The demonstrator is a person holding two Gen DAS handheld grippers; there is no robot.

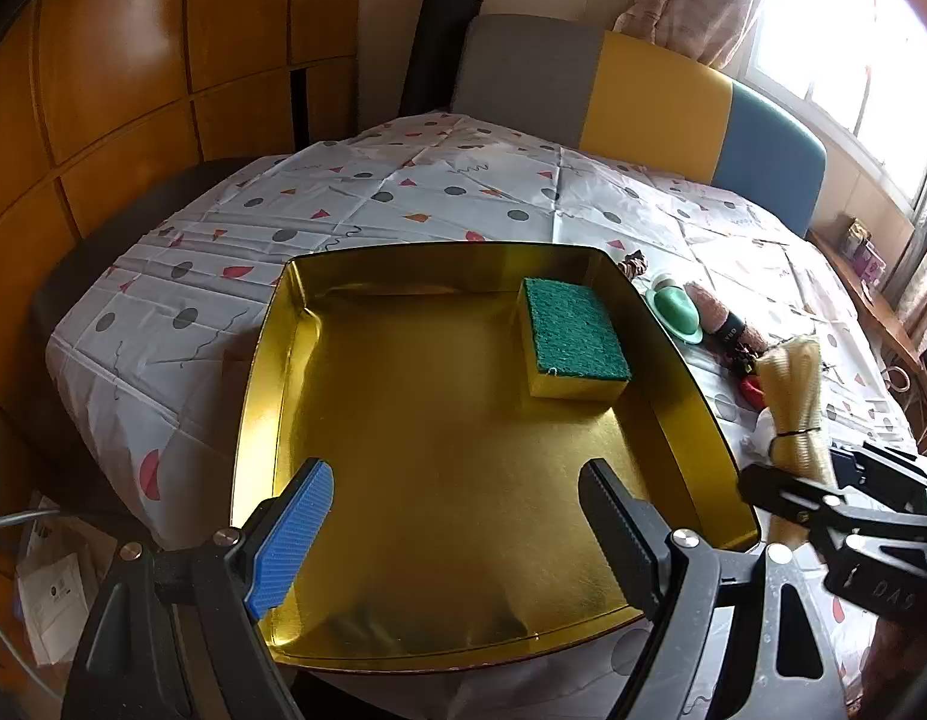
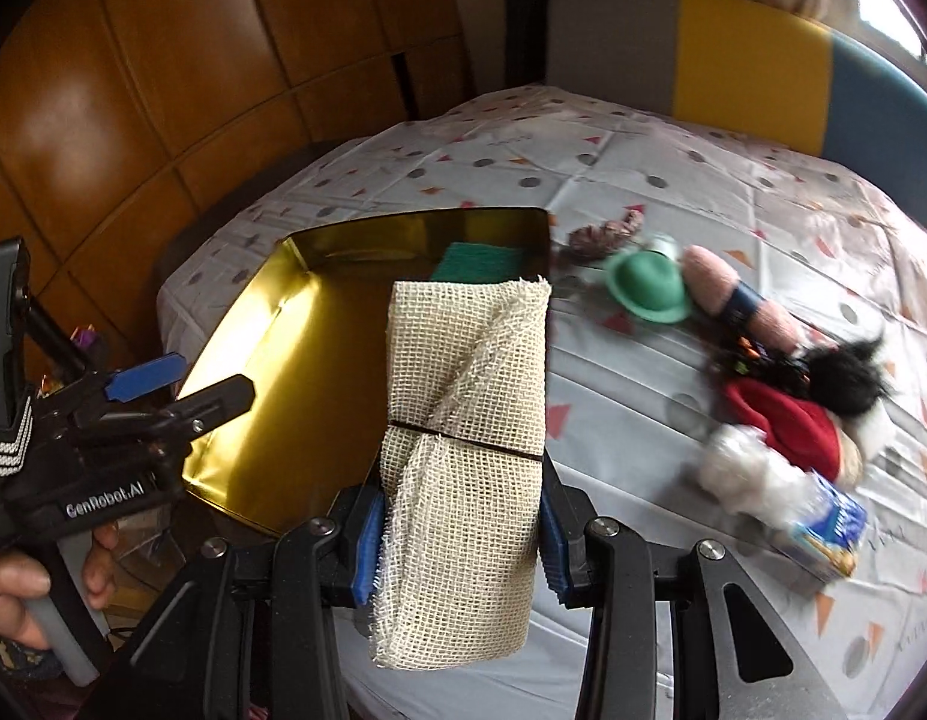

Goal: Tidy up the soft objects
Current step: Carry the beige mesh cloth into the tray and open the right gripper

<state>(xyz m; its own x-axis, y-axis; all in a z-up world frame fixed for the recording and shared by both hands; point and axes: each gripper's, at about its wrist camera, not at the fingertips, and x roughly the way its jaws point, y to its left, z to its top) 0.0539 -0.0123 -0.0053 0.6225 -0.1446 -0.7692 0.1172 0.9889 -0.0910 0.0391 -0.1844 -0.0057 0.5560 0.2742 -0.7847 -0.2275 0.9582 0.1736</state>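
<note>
Item 1: gold tray [image 1: 691, 420], on the counter [image 1: 403, 192] under a patterned cloth; its near rim overhangs the counter edge at 6 o'clock. I see most of its floor bare.

Item 2: green sponge [image 1: 574, 333], in the tray's 1 o'clock corner, against the right wall.

Item 3: mesh cloth roll [image 2: 463, 456], banded, clamped by my right tongs [image 2: 460, 546], above the tray's right rim.

Item 4: left tongs [image 1: 457, 516], spread wide and empty over the tray's near half.

Item 5: green hat [image 2: 646, 285] and stuffed toys [image 2: 787, 420], at 2 to 3 o'clock beside the tray.
</note>
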